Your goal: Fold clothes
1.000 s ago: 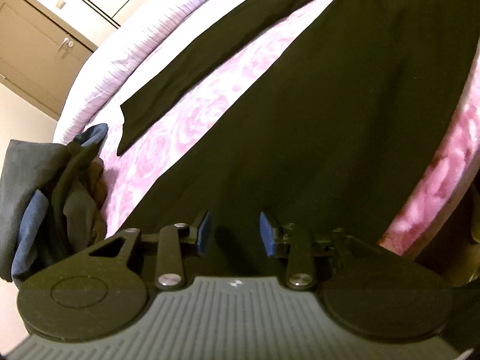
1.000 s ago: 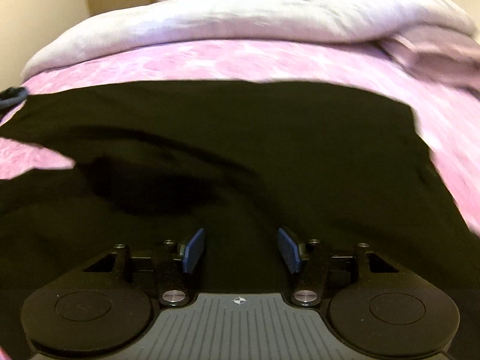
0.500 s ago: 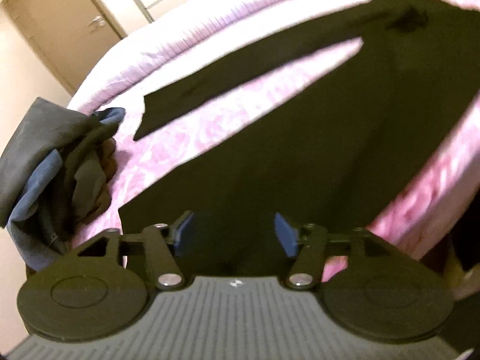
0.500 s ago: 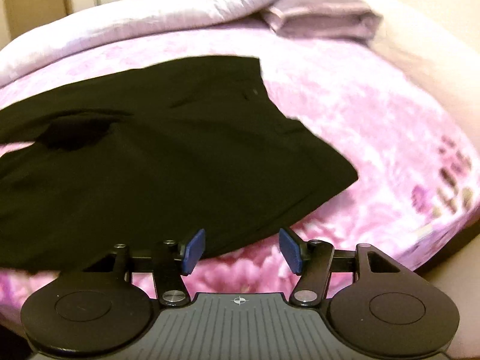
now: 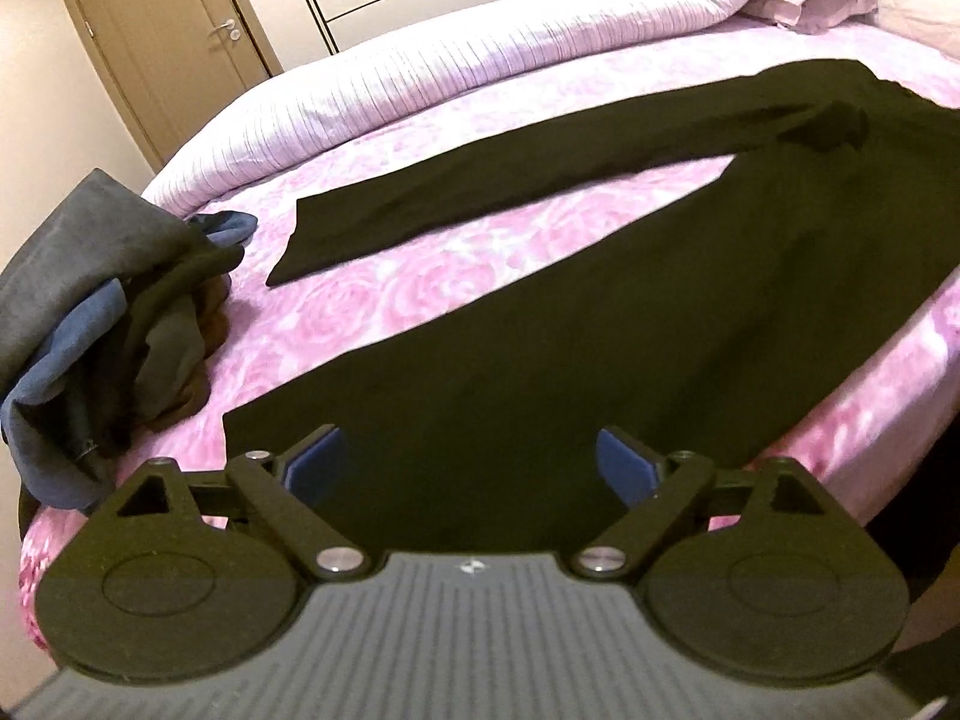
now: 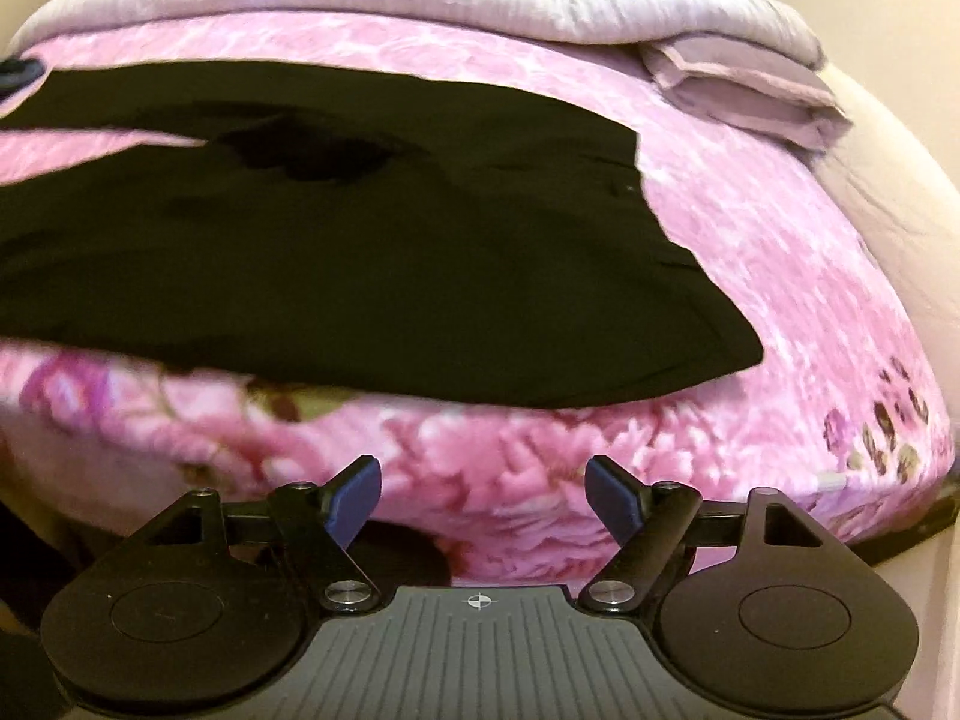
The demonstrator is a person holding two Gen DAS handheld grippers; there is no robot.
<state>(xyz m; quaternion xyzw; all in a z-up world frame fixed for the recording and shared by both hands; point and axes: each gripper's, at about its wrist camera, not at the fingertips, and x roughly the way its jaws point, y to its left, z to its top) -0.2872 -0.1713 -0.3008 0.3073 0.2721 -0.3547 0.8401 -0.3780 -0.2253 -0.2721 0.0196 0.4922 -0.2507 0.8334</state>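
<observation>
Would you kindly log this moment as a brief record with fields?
surface: bed with pink floral cover
garment: black long trousers, spread flat, legs apart
other clothes: crumpled grey and blue pile, at the bed's left edge
bedding: folded lilac blanket, far right corner
left gripper: open, over the trouser hem
right gripper: open, off the bed's edge

Black garment (image 5: 630,312): matt woven cloth, smooth, barely any sheen. Bedspread (image 5: 384,294): soft pink rose-print fabric, slightly glossy. Pale lilac quilt (image 5: 420,78) behind it: ribbed, crinkled cloth. Clothes pile (image 5: 102,324) at the bed's edge: grey and blue soft matt knit, rumpled. Left gripper (image 5: 471,468) and right gripper (image 6: 483,495): matt black plastic bodies, ridged grey housing, shiny metal pivot screws, blue rubbery-looking pads (image 6: 360,498). Door (image 5: 162,42): smooth brown wood-look finish, metal handle.
</observation>
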